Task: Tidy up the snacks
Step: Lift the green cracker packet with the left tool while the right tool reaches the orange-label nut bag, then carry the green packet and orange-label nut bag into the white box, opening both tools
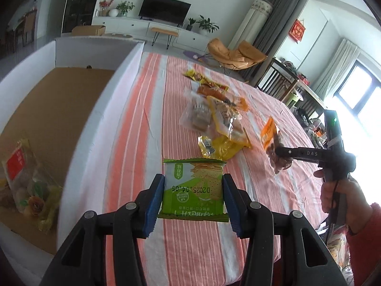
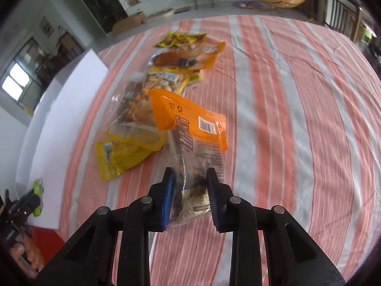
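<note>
My left gripper (image 1: pixel 193 190) is shut on a green cracker packet (image 1: pixel 193 188), held above the striped tablecloth beside the white box. My right gripper (image 2: pixel 190 186) is shut on an orange-topped clear snack bag (image 2: pixel 197 140), lifted off the cloth; it also shows in the left wrist view (image 1: pixel 273 143). A pile of snack packets (image 2: pixel 166 76) lies on the table ahead, with a yellow packet (image 2: pixel 119 157) nearest. The left gripper with the green packet shows at the left edge of the right wrist view (image 2: pixel 35 197).
A white box with a brown cardboard floor (image 1: pixel 59 109) stands at the table's left and holds a few snack bags (image 1: pixel 26 178). The orange-and-white striped cloth (image 2: pixel 297 119) covers the table. Chairs, a TV cabinet and a window lie beyond.
</note>
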Demonstrator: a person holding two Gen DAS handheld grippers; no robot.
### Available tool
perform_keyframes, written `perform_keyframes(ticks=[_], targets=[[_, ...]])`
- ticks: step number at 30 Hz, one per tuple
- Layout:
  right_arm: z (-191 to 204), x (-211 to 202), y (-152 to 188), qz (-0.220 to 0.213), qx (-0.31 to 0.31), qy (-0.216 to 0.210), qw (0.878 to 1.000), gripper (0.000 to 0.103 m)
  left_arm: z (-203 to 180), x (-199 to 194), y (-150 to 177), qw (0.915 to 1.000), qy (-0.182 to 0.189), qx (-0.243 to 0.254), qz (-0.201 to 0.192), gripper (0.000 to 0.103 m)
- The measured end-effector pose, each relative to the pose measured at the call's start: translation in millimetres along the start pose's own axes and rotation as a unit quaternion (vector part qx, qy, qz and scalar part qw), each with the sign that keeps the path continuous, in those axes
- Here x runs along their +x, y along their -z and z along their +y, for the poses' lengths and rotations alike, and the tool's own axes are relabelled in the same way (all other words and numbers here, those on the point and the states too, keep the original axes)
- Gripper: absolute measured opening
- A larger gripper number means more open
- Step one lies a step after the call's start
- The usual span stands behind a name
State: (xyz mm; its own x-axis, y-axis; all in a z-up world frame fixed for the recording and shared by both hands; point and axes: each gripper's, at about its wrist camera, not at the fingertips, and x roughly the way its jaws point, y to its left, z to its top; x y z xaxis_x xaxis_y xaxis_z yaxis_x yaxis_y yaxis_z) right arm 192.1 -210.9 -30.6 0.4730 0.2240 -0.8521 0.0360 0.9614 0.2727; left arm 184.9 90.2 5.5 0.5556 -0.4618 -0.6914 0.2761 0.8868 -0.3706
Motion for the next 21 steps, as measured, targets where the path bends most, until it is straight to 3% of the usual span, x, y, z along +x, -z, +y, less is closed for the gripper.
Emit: perform_keyframes(ticks=[5,11,17,21], targets=[[-12,4,8,0.012,0.024,-0.029,0.999,0.028,-3,-6,2,0.9999,-0.009,0.012,0.002,0.048],[-72,-20,30,-0.032,0.13,-0.101,0.986,0.029,-7,-9,3,0.9997,-0.014,0.022,0.002,0.048],[-128,-26,55,-0.022,0.17,-0.051,0.984,0.032,-15,-5,2,0.9996,-0.01,0.025,0.001,0.048],[-154,-35,72,-0.038,0.194,-0.019,0.98,0.085,-22,-1,6,0.9994,-0.01,0.032,0.006,0.048]])
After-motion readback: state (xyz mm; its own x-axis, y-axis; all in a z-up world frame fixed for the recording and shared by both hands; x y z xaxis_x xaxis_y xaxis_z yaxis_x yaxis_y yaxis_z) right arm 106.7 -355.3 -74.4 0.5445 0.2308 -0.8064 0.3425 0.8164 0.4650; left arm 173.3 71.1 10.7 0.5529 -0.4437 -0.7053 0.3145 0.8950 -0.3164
